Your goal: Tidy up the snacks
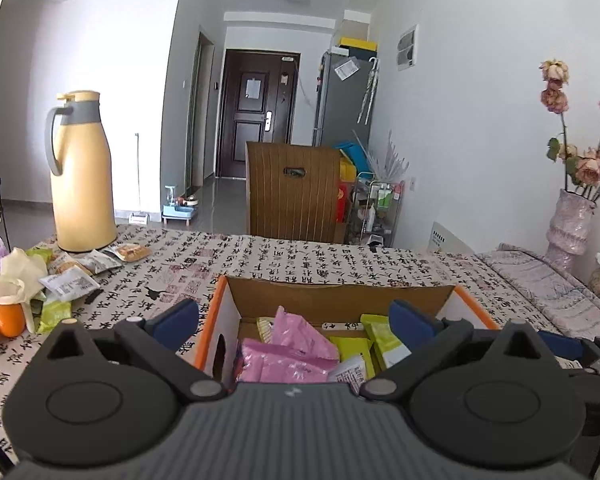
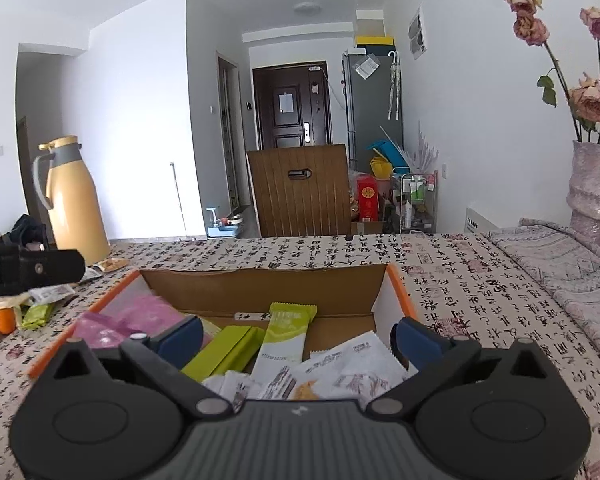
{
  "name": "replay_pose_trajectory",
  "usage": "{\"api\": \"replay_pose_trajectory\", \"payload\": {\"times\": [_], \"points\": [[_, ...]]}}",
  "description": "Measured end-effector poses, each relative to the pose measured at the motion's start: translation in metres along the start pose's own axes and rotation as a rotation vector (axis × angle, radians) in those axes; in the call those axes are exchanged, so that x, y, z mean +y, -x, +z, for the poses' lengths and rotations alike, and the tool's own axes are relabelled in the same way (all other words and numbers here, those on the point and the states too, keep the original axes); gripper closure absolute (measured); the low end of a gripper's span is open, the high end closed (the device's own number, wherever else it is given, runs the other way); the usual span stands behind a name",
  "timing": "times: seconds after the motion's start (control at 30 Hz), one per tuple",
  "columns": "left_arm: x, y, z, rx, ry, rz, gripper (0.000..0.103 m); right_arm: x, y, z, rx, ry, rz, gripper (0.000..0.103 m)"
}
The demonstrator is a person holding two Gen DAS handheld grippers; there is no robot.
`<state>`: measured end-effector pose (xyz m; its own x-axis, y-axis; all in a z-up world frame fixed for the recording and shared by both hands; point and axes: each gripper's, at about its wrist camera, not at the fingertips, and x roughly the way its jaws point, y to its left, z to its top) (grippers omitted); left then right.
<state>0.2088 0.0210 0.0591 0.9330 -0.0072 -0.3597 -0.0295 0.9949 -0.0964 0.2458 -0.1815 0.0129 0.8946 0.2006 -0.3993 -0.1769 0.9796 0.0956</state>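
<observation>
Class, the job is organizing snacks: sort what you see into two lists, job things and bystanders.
Job things:
cardboard box
pink packets
green bars
loose snack packets

Bystanders:
yellow thermos
oranges
vase of flowers
wooden chair

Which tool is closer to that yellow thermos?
Left. The left tool is over the box's left half, the thermos side. The right tool is over the right half, farther off.
</observation>
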Motion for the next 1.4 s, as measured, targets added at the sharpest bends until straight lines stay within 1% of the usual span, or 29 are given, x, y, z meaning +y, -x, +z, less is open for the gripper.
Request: {"api": "replay_pose_trajectory", "payload": {"times": [0.13, 0.23, 0.5, 0.7, 0.97, 1.4], "points": [[0.002, 0.026, -0.009, -0.003, -0.013, -0.007, 0.000, 0.001, 0.025, -0.011, 0.015, 0.002, 0.012, 0.000], [0.007, 0.044, -0.020, 0.010, -0.014, 0.004, 0.000, 0.003, 0.044, -0.023, 0.028, 0.010, 0.015, 0.000], [0.021, 0.081, -0.061, 0.095, -0.009, 0.022, 0.000, 0.005, 0.093, -0.057, 0.069, 0.009, 0.016, 0.000], [0.022, 0.102, -0.089, 0.153, -0.024, 0.026, 0.000, 0.008, 0.123, -0.081, 0.097, 0.004, 0.022, 0.000], [0.014, 0.123, -0.112, 0.183, -0.047, 0.024, 0.000, 0.010, 0.151, -0.105, 0.120, 0.003, 0.032, 0.000], [0.003, 0.140, -0.126, 0.192, -0.075, 0.021, 0.000, 0.010, 0.173, -0.117, 0.116, 0.000, 0.040, 0.000]]}}
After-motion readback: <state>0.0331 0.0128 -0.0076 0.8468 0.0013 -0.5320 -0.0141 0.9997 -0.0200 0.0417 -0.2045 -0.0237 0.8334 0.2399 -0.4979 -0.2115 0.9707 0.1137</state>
